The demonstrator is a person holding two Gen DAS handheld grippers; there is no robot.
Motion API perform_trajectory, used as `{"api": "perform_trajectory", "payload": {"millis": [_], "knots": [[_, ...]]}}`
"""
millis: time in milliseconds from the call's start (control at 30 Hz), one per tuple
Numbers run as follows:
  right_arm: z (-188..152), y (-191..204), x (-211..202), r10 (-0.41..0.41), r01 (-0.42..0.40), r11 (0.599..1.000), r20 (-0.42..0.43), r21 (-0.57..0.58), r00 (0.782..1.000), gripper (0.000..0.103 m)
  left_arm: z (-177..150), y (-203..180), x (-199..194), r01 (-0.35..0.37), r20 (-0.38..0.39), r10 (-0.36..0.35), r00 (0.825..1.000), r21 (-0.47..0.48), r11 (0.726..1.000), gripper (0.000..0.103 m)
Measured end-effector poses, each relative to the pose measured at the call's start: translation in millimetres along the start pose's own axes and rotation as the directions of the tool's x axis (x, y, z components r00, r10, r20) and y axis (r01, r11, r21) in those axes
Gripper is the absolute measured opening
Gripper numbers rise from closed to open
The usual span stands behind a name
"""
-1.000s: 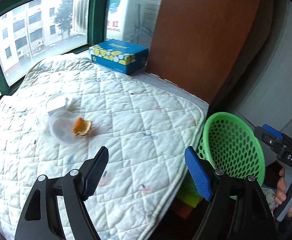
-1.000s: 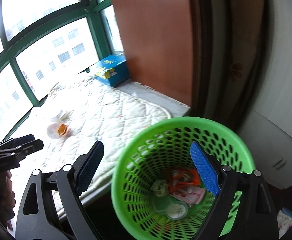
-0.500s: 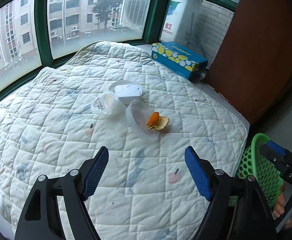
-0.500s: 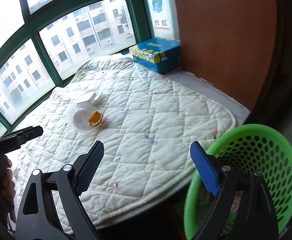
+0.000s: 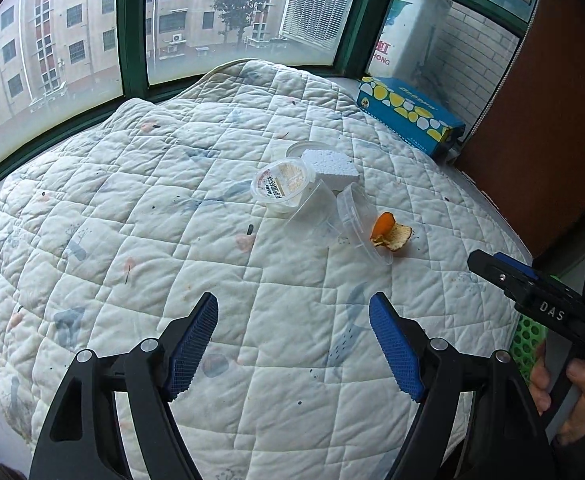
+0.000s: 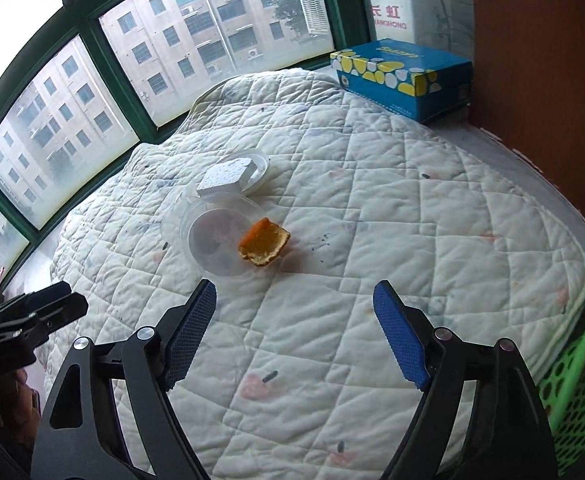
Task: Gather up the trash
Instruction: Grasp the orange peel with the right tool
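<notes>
- White quilted pad (image 5: 172,208) spreads under both my tools.
- Green basket (image 6: 584,392) sits off its right edge.
- My left gripper (image 5: 292,344) and right gripper (image 6: 294,334) hang wide apart, holding nothing.
- Clear cup (image 6: 216,240) lies tipped mid-pad, orange peel (image 6: 263,242) at its mouth.

Light: soft, overcast daylight through the windows (image 5: 232,16).
Shadows: faint, diffuse on the quilt (image 6: 372,240).
Glare: upper left pane blown white in the right view.
Distortion: strong fisheye bending, dark corners.
Focus: sharp throughout.
</notes>
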State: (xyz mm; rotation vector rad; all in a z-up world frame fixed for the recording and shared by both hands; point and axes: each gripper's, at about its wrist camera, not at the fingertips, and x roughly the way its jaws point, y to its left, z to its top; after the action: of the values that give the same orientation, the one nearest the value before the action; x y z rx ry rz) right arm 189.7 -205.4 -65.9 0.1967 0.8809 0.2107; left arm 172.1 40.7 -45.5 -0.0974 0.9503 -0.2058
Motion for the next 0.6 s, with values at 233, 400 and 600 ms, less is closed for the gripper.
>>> {"api": "perform_trajectory", "payload": {"millis": [233,400,600], "knots": [[17.7,10.4,46.9,0.034,-0.031,0.998,-0.051,0.055,0.998,0.072,-2.7,9.4,14.1,0.009,-0.028,-0.009,1.0,-0.011,1.0,0.075],[26.9,13.4,73.2,0.032,-0.025,0.996,-0.076,0.086,0.997,0.067,-3.0,15.5,22.3,0.011,-0.041,-0.012,0.999,-0.025,1.0,0.075],[28.9,13.5,93.7,0.024,-0.013,0.995,-0.107,0.097,0.994,0.06,-4.6,24.0,29.8,0.004,-0.055,-0.006,0.998,-0.042,0.999,0.075]]}}
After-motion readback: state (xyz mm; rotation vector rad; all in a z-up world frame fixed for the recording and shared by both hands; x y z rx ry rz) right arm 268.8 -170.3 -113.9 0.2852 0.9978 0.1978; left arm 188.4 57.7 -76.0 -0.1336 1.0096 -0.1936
